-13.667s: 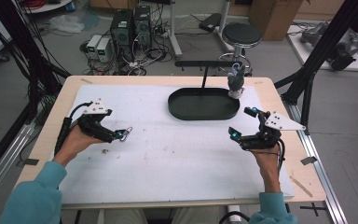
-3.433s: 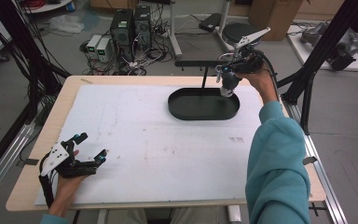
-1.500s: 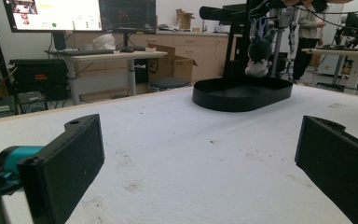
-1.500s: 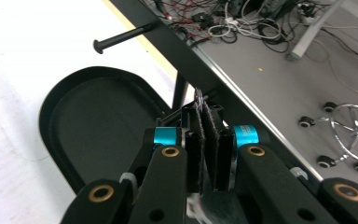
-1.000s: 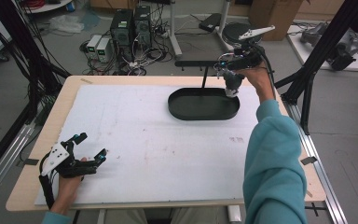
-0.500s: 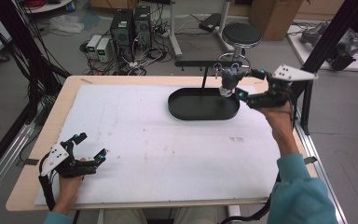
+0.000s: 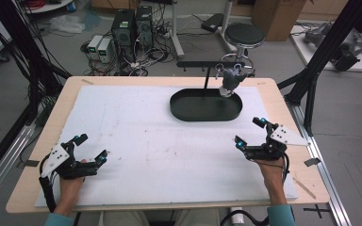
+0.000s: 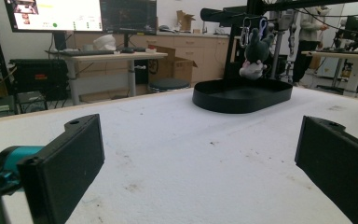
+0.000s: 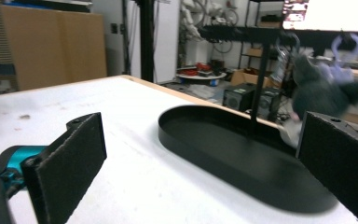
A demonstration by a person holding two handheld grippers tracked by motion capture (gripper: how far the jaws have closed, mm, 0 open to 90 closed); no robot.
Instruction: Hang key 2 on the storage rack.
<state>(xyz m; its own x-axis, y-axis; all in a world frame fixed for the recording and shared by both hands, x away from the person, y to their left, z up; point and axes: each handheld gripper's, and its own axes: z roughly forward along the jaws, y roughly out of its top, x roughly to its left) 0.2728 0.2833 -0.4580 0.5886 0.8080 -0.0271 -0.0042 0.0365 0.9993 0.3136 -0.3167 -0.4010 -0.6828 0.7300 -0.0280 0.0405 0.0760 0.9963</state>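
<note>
Both grippers, left and right, rest spread wide; black oval tray lies bare, plush toy hanging above, well beyond them.

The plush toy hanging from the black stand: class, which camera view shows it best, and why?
The left gripper view: the plush toy is sharp, seen side-on, hanging by clips over the black tray. In the right gripper view the toy is blurred and partly behind a jaw; in the high view it is small, seen from above.
</note>
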